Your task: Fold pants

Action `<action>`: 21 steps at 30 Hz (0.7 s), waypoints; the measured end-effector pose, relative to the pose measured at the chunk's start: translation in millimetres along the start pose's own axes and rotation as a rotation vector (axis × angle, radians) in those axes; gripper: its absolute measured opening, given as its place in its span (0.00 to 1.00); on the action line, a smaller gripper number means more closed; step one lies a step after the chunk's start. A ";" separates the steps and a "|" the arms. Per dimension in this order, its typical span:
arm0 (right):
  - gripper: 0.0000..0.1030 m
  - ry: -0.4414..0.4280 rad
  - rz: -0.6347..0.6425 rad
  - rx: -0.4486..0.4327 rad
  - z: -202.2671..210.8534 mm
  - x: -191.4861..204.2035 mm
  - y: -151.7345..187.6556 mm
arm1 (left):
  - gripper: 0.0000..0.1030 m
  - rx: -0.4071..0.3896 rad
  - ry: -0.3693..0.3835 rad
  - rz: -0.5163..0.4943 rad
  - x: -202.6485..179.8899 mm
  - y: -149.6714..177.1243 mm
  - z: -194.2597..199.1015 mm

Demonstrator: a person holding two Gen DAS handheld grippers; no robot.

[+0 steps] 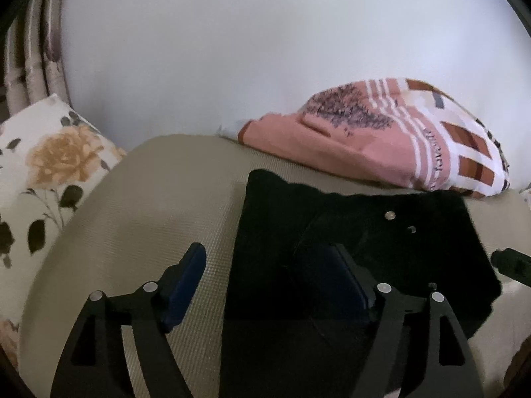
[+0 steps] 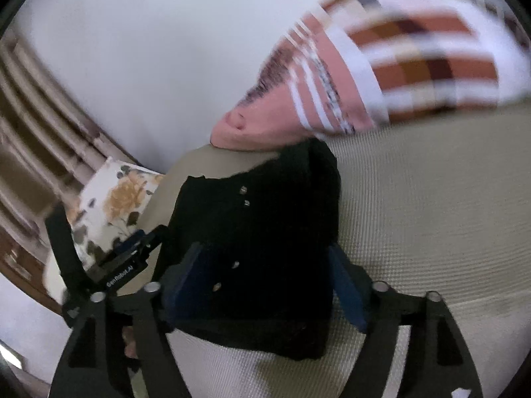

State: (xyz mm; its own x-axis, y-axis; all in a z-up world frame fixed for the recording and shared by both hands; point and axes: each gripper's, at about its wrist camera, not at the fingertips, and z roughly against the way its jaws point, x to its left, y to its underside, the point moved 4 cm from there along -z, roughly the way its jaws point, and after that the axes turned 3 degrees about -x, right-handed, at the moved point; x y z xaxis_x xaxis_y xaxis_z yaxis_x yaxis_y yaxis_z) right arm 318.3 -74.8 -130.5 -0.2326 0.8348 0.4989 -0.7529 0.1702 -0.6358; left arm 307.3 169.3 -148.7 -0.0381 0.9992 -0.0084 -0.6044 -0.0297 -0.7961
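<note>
While both claws stand apart and clamp nothing, the black pants (image 1: 348, 248) lie folded in a compact stack on the beige mat (image 1: 149, 219). Beneath the left claw (image 1: 268, 272) sits the stack's left edge; the right claw (image 2: 265, 265) straddles its near end. A pink patterned blanket (image 1: 381, 139) touches the far side, a floral pillow (image 1: 49, 172) lies left.
</note>
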 end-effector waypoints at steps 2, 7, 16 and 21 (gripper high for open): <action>0.84 0.040 0.070 -0.052 14.4 18.1 1.1 | 0.75 -0.027 -0.001 -0.001 -4.0 -1.1 12.1; 0.93 0.166 0.164 -0.168 49.0 52.3 6.5 | 0.75 -0.078 0.032 0.026 -12.1 -2.9 47.9; 0.99 0.295 0.238 -0.342 125.0 73.3 21.5 | 0.77 -0.211 0.104 0.150 -15.4 -10.2 134.1; 0.99 0.255 0.224 -0.360 157.7 81.3 30.6 | 0.80 -0.254 0.028 0.100 -23.4 -11.0 176.1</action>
State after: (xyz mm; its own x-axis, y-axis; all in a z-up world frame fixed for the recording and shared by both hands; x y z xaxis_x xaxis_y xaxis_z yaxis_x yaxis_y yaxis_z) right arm 179.3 -84.3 -16.5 -0.1729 0.9654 0.1951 -0.4308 0.1040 -0.8964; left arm 174.7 141.9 -33.2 -0.0636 0.9921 -0.1083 -0.3794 -0.1244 -0.9168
